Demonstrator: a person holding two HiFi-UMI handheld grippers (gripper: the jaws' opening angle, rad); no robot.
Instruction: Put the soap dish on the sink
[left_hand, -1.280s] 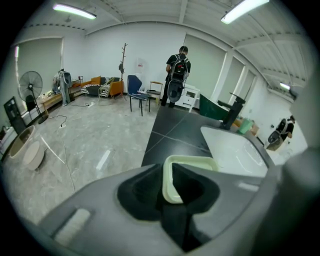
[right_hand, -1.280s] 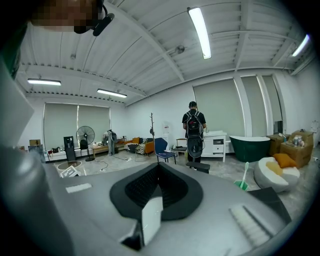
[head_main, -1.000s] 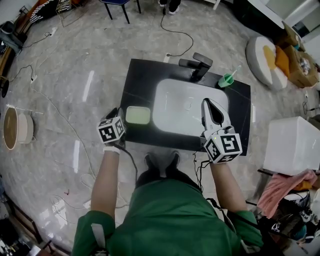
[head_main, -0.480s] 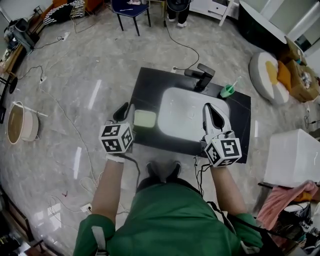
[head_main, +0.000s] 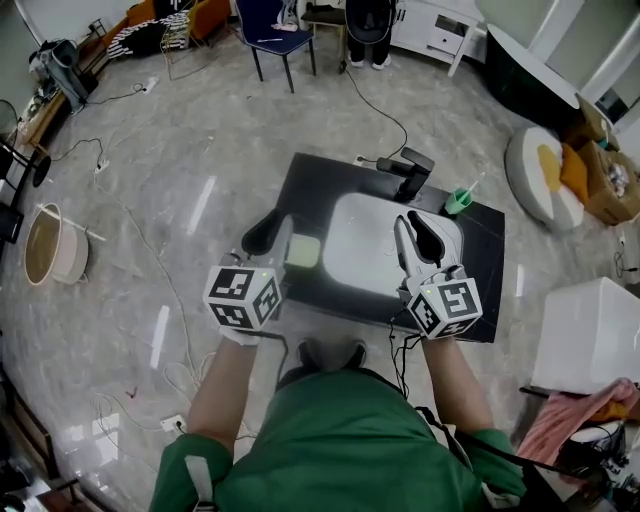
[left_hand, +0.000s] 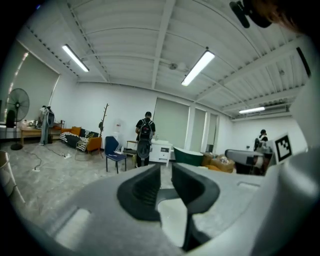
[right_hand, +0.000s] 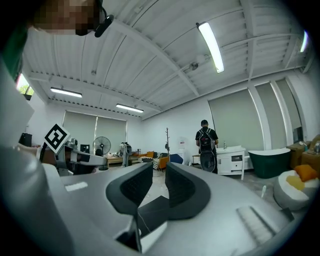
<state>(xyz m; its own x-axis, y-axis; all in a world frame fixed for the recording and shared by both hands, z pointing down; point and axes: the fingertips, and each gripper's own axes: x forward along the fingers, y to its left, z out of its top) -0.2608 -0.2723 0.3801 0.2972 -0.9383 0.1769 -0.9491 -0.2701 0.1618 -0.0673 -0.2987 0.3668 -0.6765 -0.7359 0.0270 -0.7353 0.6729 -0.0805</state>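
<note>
The pale green soap dish (head_main: 302, 251) lies on the black countertop (head_main: 480, 290), just left of the white sink basin (head_main: 365, 255). My left gripper (head_main: 275, 227) is held up above the counter's left end, beside the dish, its jaws together with nothing between them. My right gripper (head_main: 415, 225) hovers over the basin's right side, also shut and empty. Both gripper views face out across the room, so the left gripper (left_hand: 166, 172) and the right gripper (right_hand: 159, 175) show only their closed jaws; the dish does not appear there.
A black faucet (head_main: 410, 172) and a green cup (head_main: 457, 203) stand at the counter's back edge. On the floor are a beige tub (head_main: 50, 255) at the left, cables, a white box (head_main: 590, 330) at the right, and a blue chair (head_main: 280, 30). A person with a backpack (left_hand: 145, 137) stands far off.
Both grippers have risen and tilted level. The left one moved away from the counter's left edge to a spot higher beside the dish. The dish has stayed put.
</note>
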